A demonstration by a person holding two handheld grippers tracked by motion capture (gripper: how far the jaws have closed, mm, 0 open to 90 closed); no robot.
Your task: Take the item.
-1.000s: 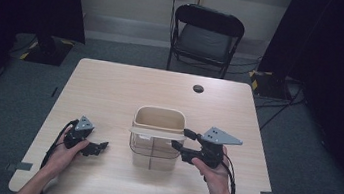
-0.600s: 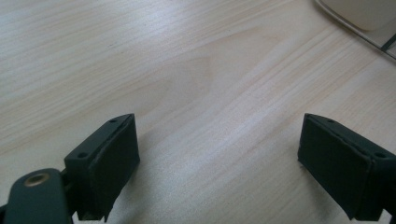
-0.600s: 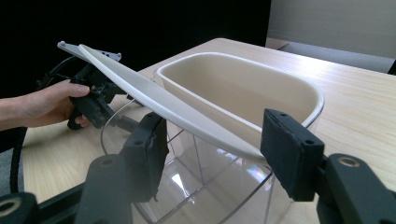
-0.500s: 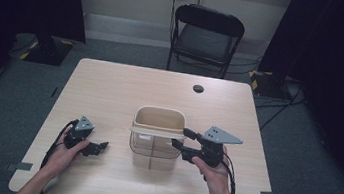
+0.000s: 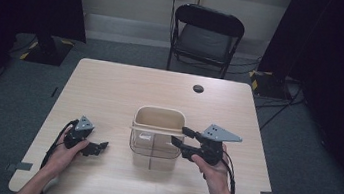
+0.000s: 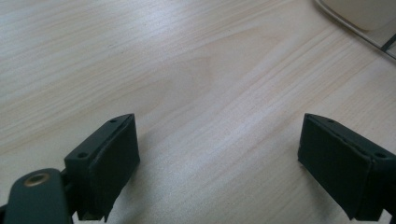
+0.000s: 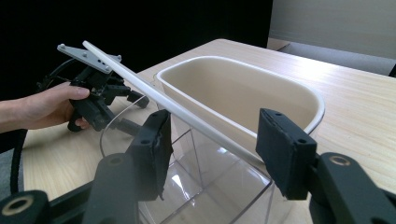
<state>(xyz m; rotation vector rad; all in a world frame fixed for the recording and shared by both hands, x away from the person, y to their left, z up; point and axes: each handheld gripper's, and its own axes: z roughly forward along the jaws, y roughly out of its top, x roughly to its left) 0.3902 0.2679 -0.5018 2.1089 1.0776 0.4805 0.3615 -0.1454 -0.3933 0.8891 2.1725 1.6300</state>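
High view: the wooden table [image 5: 125,91] carries one main item, a clear plastic bin [image 5: 153,145] with a cream inner tub [image 5: 158,119], standing just toward six o'clock of the table's centre, presumably so both hands can reach it. A folding chair [image 5: 207,36] stands off the table at twelve o'clock, and a small dark disc [image 5: 198,88] lies near that edge. The bin's thin white bail handle [image 7: 163,100] stands raised across the tub's opening. The right tongs [image 5: 181,136], at three o'clock of the bin, are spread wide with the handle running between the jaws, untouched; this placement suggests a grip on the handle is intended. The left tongs [image 5: 101,146], at nine o'clock and apart from the bin, rest low over bare table, jaws wide and empty, seemingly parked clear of the work.
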